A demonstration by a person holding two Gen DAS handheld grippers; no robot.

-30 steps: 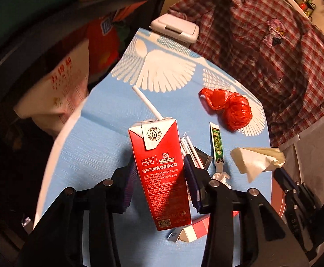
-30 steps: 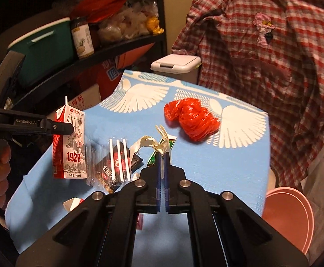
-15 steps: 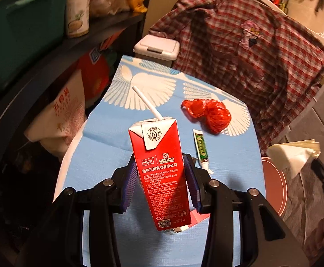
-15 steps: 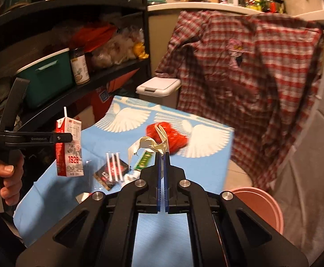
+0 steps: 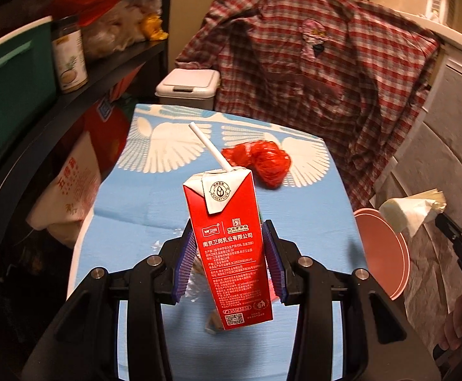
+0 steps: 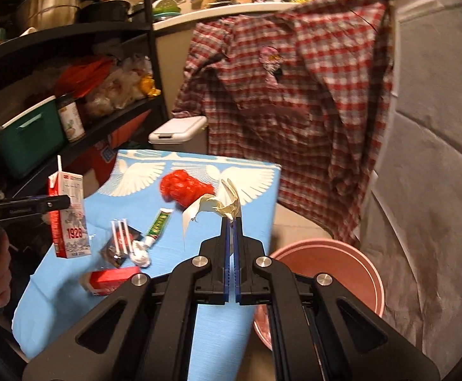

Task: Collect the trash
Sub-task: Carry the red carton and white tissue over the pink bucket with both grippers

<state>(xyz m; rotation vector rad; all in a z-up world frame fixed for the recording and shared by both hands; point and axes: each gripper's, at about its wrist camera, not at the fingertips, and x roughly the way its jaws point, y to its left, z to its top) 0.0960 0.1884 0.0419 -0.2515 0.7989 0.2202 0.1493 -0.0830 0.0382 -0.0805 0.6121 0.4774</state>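
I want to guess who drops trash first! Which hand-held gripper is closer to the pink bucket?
Right. The right hand-held gripper, pinching a crumpled tissue, hangs beside the pink bucket. The left hand-held gripper holds the milk carton over the table.

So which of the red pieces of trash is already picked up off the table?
The red milk carton with the white straw, clamped in the left claw above the blue table. The crumpled red plastic bag and small red box still lie on it.

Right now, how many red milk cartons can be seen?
1. The milk carton, with a straw, is held by the left gripper above the blue table. Others may be hidden.
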